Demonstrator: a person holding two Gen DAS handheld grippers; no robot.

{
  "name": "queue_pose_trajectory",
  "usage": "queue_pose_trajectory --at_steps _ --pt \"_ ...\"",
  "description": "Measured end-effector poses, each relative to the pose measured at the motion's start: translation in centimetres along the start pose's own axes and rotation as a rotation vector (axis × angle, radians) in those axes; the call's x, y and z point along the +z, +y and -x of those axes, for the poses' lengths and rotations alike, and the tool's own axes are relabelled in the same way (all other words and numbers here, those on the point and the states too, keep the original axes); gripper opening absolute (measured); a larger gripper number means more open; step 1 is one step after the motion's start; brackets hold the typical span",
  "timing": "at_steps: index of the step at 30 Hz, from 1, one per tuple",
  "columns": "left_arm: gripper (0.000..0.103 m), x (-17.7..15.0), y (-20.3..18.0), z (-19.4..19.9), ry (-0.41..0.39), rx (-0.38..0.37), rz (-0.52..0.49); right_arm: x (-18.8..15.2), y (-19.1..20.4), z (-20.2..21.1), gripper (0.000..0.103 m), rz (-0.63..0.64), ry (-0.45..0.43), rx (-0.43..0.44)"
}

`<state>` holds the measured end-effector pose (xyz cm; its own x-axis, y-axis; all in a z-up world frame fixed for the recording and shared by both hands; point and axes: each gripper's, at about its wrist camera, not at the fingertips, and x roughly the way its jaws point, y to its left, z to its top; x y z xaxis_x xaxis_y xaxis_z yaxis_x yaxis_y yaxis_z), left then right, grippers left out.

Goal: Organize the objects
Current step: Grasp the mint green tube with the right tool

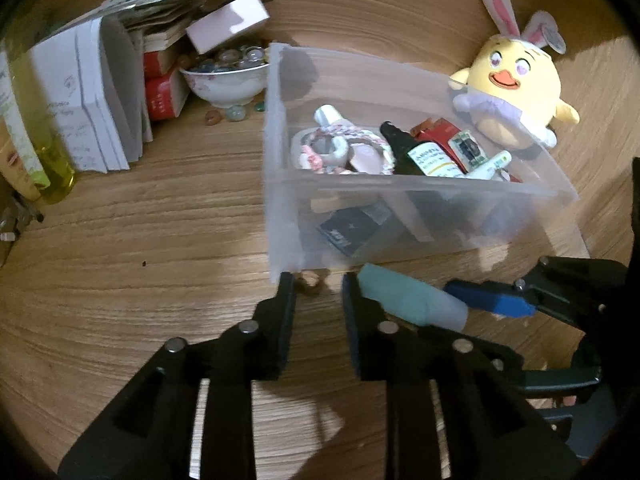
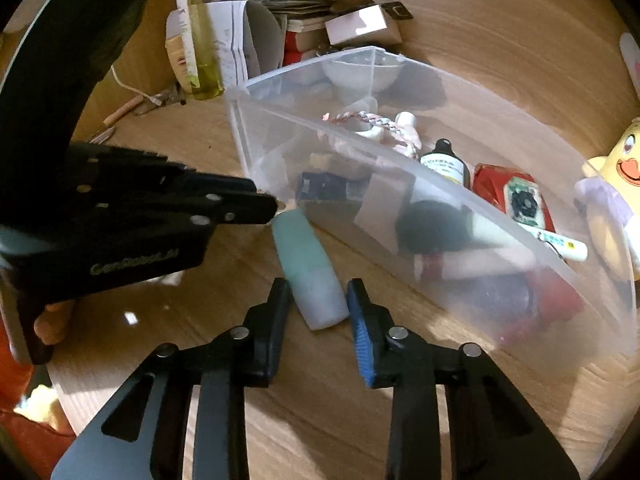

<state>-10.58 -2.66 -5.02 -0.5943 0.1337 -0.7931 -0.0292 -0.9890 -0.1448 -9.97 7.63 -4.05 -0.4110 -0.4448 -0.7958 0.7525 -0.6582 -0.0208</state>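
The right claw [image 2: 318, 304] has its jaws closed in around the pale end of a teal tube [image 2: 308, 268], both pads at its sides. The left claw [image 1: 319, 286] stands narrowly apart, nothing between its jaws; its right finger [image 1: 354, 300] touches the tube's teal end. The tube lies flat on the counter [image 1: 140, 240], just beside the near wall of a clear bin [image 1: 280, 152], its long axis along that wall, teal end left.

The frosted wall of my bin [image 2: 440, 240] blurs the lower items; the plush chick [image 2: 612, 184] is cropped at frame's edge.
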Motion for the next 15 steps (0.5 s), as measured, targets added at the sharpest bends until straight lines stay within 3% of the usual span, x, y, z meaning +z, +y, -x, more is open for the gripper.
queue_pose_trajectory --at_steps 6,8,11,15 --pt "0.024 0.2 -0.4 -0.4 -0.01 0.037 -0.022 -1.6 -0.4 1.3 0.022 0.011 0.012 0.011" --pt "0.014 0.3 -0.2 -0.5 -0.01 0.04 -0.023 -2.1 -0.7 1.6 0.022 0.006 0.019 0.02" --pt "0.011 0.2 0.0 -0.4 -0.009 0.037 -0.019 -2.2 -0.9 1.7 0.023 0.001 0.031 0.034" --pt "0.01 -0.5 -0.2 0.0 -0.005 0.028 -0.029 -1.8 -1.0 1.5 0.035 -0.002 0.033 0.032"
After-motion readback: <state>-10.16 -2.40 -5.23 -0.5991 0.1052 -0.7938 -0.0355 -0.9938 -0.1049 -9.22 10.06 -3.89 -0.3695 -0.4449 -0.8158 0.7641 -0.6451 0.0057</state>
